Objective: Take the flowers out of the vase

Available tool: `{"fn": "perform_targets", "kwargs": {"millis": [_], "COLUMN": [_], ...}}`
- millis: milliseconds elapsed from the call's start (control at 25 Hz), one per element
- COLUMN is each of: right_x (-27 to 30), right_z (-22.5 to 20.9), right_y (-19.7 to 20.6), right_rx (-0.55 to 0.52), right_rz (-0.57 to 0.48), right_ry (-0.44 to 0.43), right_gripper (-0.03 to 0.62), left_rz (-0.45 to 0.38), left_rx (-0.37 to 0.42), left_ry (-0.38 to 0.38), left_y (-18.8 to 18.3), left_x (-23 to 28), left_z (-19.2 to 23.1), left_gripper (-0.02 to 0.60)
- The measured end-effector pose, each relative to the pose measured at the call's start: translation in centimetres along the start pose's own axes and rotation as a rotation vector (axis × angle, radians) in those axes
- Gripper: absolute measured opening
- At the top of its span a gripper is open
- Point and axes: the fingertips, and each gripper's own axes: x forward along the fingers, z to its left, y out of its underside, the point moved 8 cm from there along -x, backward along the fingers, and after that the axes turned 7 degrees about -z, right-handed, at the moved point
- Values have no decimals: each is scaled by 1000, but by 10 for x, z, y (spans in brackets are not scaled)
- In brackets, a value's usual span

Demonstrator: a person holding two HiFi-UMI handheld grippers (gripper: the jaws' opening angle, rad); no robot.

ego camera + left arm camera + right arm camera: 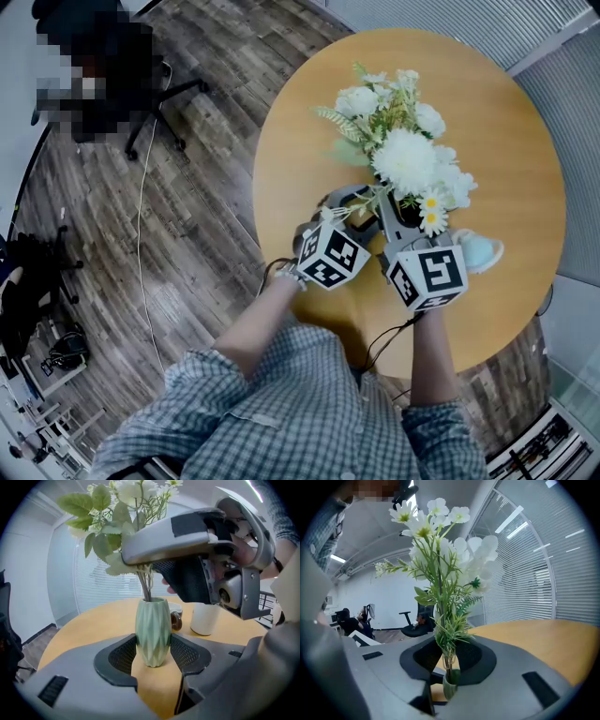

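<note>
While I'm steadying things with both hands, the left gripper [153, 654] is clamping the vase [152, 632] low on its body, one mesh pad pressing on each side. The vase is pale green, faceted in a diamond pattern, narrow at the mouth, and standing upright on the round wooden table [309, 141], near the edge closest to me. The right gripper [447, 660] is reaching in above it, jaws pinching the stems [146, 585] just over the vase mouth. The flowers [403, 155] are sitting in the vase as one bunch: big white pompom heads, small white daisies with yellow centres, broad green leaves and thin grassy sprigs. The stems are running straight down into the vase; I can't tell how deep they are going. A white cup [205, 619] is standing on the table behind the vase, apart from it.
</note>
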Motion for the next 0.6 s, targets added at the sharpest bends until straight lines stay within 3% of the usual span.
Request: {"fn": "perform_targets", "kwargs": {"millis": [600], "right_x": [-26], "right_z": [-8], "right_y": [-87], "right_rx": [100], "right_rz": [-203], "right_ry": [61], "right_gripper": [78], "left_rz": [11], "left_rx": [2], "left_ry": [17], "left_y": [-1], "left_x": [2], "left_z": [6], "left_gripper": [233]}}
